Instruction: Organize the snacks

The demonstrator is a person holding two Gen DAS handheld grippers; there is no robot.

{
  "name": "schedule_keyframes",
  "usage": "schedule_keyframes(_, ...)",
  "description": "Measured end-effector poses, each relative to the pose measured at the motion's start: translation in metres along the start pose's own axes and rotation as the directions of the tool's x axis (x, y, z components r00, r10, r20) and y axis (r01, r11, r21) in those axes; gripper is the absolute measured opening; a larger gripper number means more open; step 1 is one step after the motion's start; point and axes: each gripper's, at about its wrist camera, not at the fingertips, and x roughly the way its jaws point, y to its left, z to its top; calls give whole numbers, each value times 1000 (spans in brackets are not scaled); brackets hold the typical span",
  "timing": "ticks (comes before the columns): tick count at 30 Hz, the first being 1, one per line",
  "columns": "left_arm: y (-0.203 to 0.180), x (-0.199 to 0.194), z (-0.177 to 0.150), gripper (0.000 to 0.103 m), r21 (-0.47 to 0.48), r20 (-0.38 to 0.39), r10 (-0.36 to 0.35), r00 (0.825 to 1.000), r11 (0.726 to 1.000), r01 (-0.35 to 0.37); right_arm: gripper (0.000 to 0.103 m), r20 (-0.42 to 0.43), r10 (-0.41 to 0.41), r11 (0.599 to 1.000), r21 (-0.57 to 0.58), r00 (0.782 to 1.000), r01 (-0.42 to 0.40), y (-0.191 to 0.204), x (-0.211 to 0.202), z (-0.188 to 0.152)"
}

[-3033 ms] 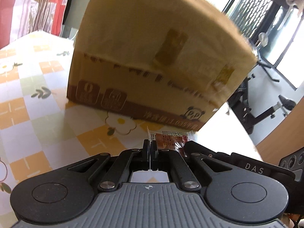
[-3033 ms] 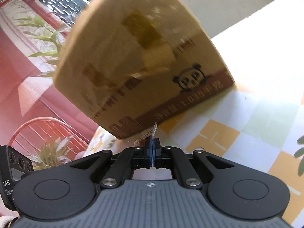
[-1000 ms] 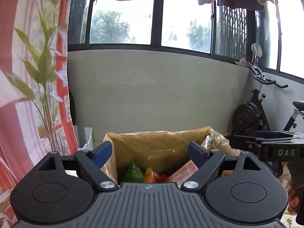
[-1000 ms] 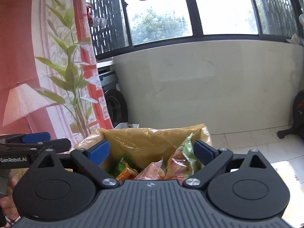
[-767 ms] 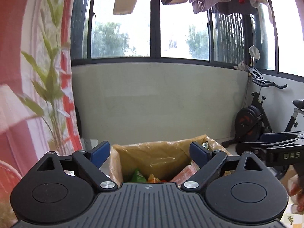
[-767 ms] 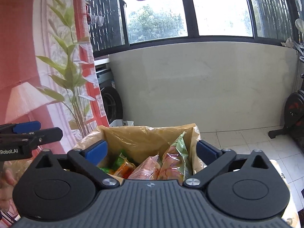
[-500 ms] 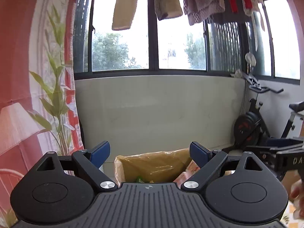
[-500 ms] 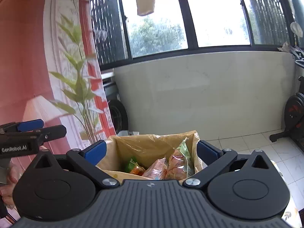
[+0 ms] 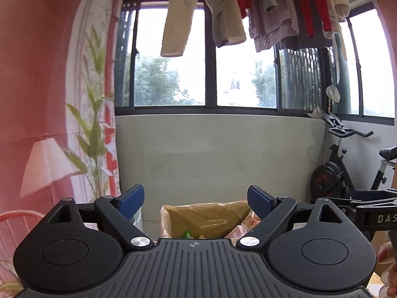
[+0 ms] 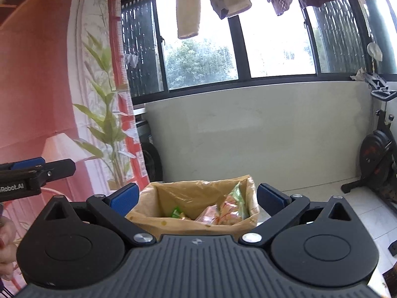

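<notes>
Nearest the lens in both views is a ribbed grey housing with 2 round black pivot discs and black linkage arms ending in blue pads. The left gripper stands wide open with nothing between its pads, and the right gripper is spread just as wide, empty too.

Just beyond the pads sits an open cardboard box, its flaps and inner walls a dull tan, with what looks like glossy tape or film catching light on the back wall. Crinkly, shiny snack packets in orange, pink and green lie inside it. The right wrist view looks down into the box and shows the packets leaning toward its right side; the left wrist view shows only the back wall and slivers of packets.

Each view catches the other gripper at its edge, with fingers of a hand below it in the left view.

Farther off are a pale plaster wall, a printed red curtain, an exercise bike, dark-framed windows and hanging laundry.
</notes>
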Motion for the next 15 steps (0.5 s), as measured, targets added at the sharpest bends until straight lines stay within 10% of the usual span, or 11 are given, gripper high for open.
schedule_keyframes(15, 8, -16, -8, 91, -13, -21, 48, 999, 999, -49, 103, -5, -19, 1000, 25, 1000, 19, 1, -13, -11)
